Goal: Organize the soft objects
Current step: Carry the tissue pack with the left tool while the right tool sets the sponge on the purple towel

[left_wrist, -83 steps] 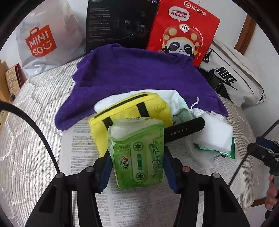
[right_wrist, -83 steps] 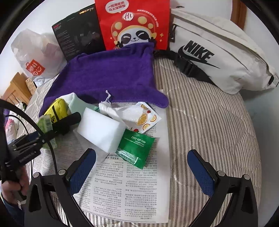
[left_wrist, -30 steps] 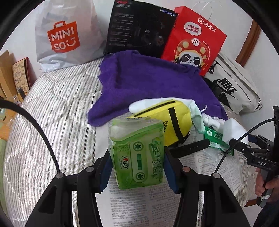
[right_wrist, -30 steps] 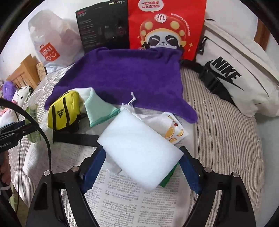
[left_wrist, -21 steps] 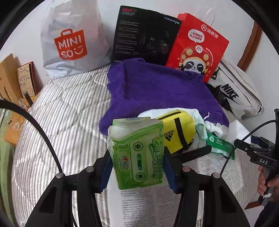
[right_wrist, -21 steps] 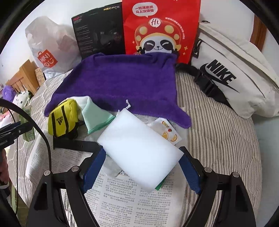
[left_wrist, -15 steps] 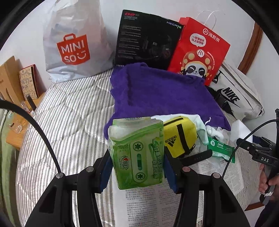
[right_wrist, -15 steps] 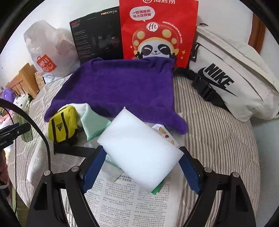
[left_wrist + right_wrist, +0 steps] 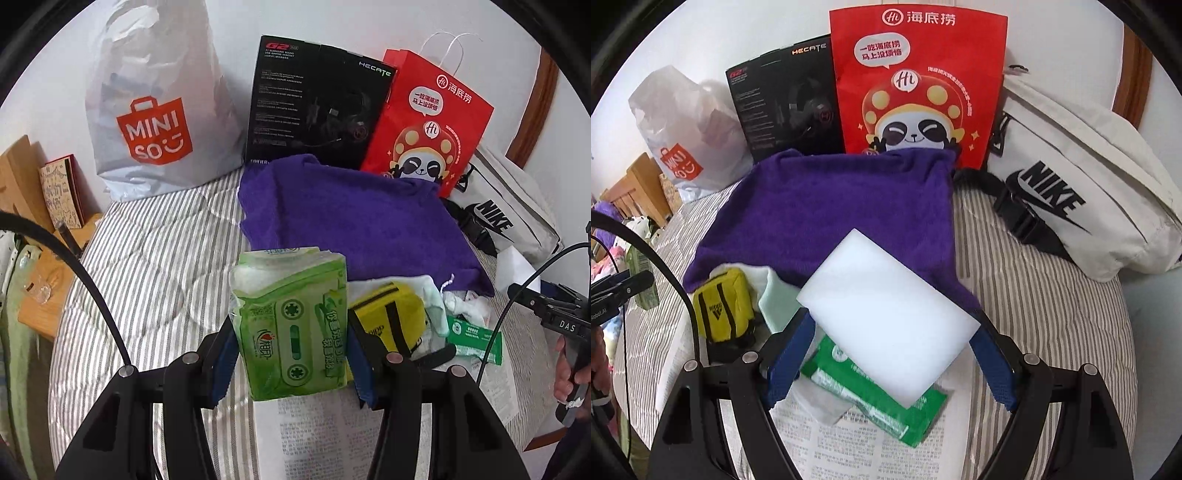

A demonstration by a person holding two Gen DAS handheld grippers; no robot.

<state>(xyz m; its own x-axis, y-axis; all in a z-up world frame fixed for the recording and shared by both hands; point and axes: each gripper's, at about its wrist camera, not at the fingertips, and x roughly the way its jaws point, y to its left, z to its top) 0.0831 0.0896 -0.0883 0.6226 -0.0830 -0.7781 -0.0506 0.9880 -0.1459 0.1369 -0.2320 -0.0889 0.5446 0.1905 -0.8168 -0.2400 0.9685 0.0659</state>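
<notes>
My left gripper [image 9: 291, 354] is shut on a green tissue pack [image 9: 291, 325] and holds it above the striped bed, left of the newspaper. My right gripper [image 9: 886, 354] is shut on a white sponge block [image 9: 886, 314], held above the newspaper [image 9: 849, 450]. A purple towel [image 9: 834, 218] lies spread at the back, also in the left wrist view [image 9: 362, 229]. A yellow pouch [image 9: 722, 302] with a black strap, a pale green cloth [image 9: 775, 299] and a green sachet [image 9: 886, 406] lie on the paper.
A Miniso bag [image 9: 155, 122], a black box [image 9: 317, 103] and a red panda bag [image 9: 916, 85] stand against the wall. A white Nike bag [image 9: 1078, 192] lies at the right. A wooden bedside shelf [image 9: 40, 288] is at the left.
My left gripper has lifted and drawn back to the left with the tissue pack. My right gripper closed on the white sponge and raised it toward the purple towel.
</notes>
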